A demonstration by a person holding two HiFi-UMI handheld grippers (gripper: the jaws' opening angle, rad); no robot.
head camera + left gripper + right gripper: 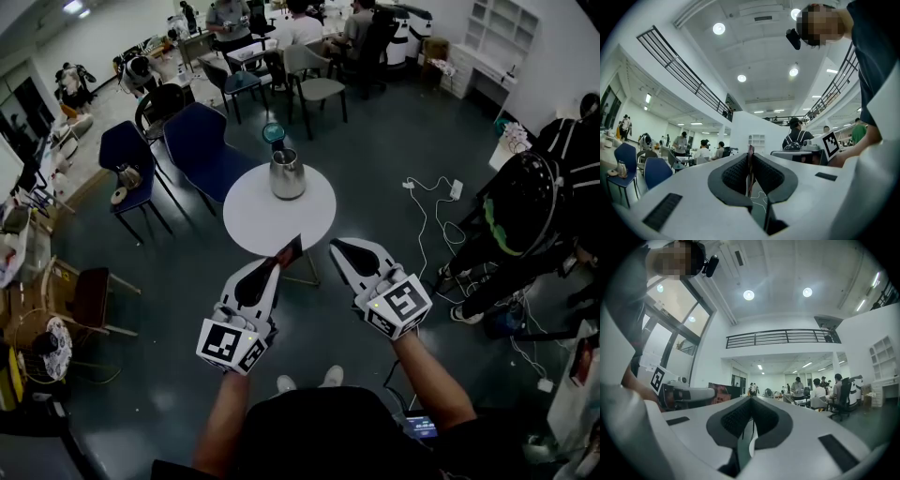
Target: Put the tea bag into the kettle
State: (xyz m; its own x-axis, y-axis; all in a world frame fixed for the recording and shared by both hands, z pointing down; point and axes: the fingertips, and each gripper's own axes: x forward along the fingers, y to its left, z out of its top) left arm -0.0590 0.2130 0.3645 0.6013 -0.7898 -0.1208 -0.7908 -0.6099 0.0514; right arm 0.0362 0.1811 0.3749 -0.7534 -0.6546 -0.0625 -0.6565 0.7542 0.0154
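Open office hall with a dark floor, people seated at the far end. The tea bag (289,251) is a thin dark-red flat sachet, pinched edge-on at the tips of the left gripper (277,263), up in the air over the near rim of the round white table (253,221). It looks very light, limp and easy to crease or tear, so the hold is best kept at one edge with light pressure, leaving the rest hanging free for the drop. The right gripper (336,247) is beside it, jaws pressed together and empty. The steel kettle (287,174) stands on the table's far side, well apart; its mouth looks open, though I'm not certain. Blue chairs (202,145) are behind.
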